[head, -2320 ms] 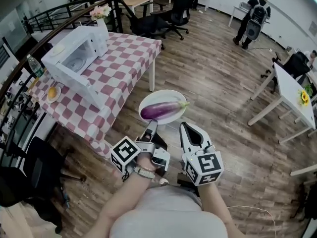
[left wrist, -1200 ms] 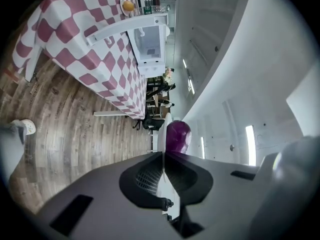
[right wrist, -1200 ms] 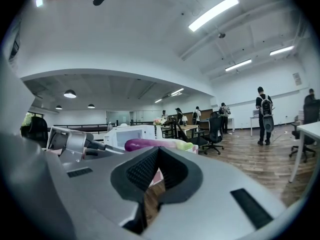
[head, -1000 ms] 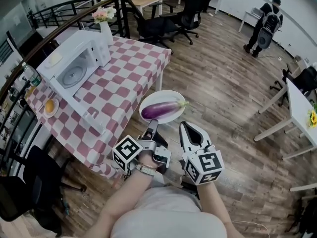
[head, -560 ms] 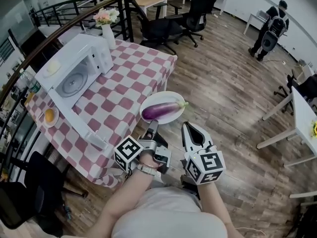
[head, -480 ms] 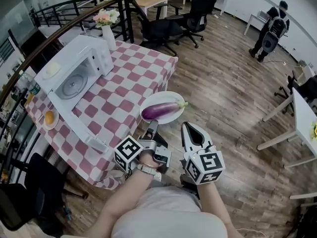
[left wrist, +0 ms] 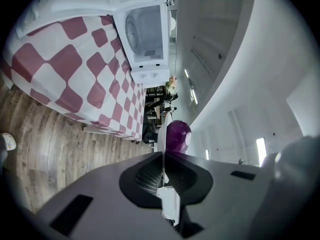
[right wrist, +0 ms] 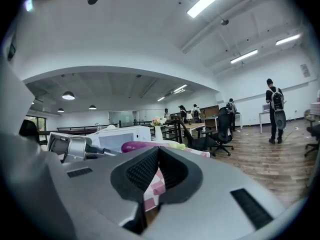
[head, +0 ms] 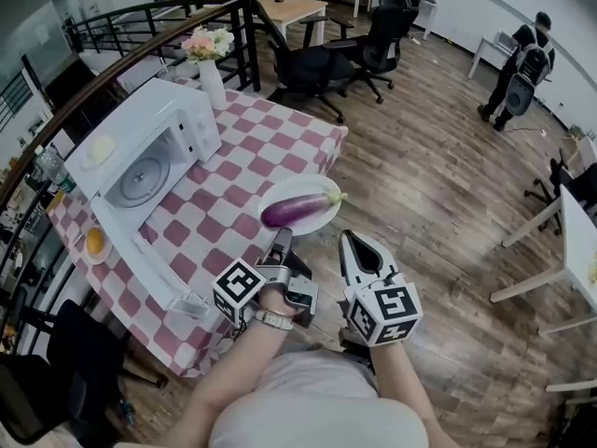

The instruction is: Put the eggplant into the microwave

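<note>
— Where is the glossy purple eggplant (head: 291, 212)?
— On the round white plate (head: 300, 186), above the red-checked table (head: 272, 147). The left gripper (head: 281, 239) pinches the plate's rim; the right gripper (head: 349, 239) is clenched on nothing.
— What's left?
— Carrying it to the open white microwave (head: 159, 110) and setting it inside.

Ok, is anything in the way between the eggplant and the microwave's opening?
Nothing visible. The microwave has its door open, its cavity shows only the turntable, and only bare checked tablecloth lies between it and the eggplant, which rides a plate gripped by the left gripper.
</note>
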Demonstrator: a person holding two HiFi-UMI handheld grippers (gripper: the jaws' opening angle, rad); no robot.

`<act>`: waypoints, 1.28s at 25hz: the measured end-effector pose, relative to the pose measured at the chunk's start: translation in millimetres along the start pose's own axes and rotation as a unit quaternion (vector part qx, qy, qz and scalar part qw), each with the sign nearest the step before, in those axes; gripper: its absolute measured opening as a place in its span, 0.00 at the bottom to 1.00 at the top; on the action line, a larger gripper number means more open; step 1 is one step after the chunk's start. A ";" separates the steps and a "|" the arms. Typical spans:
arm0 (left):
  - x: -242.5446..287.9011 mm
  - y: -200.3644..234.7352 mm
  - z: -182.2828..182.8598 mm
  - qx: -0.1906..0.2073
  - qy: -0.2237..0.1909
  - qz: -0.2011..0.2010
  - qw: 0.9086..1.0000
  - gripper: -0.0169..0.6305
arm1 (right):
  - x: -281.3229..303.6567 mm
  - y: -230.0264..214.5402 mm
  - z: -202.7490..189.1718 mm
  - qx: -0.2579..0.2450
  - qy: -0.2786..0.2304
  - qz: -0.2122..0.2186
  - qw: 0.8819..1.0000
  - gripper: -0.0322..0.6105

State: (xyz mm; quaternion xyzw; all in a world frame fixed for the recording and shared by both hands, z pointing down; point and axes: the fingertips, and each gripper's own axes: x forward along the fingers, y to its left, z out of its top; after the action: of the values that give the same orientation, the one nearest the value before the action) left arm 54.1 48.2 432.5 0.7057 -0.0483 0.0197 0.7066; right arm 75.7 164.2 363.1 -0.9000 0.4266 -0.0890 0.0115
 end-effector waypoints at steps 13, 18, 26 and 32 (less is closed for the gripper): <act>32.2 3.5 49.0 -0.012 -0.062 0.011 0.998 0.05 | 73.3 1.2 2.9 -0.004 0.020 0.066 0.998 0.09; 50.7 4.1 70.1 -0.014 -0.098 0.011 0.995 0.05 | 107.8 -4.6 2.7 -0.007 0.029 0.097 0.995 0.09; 74.5 7.9 110.4 -0.019 -0.158 0.014 0.987 0.05 | 169.2 -7.0 8.1 -0.011 0.037 0.158 0.987 0.09; 83.5 10.4 141.4 -0.027 -0.208 0.019 0.978 0.05 | 207.6 5.2 11.0 -0.037 0.045 0.221 0.974 0.09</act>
State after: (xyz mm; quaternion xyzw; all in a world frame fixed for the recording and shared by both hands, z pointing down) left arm 130.5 -96.4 450.8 0.6740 -0.2078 -0.1154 0.6995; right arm 202.3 0.5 383.0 -0.7783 0.6181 -0.1084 -0.0218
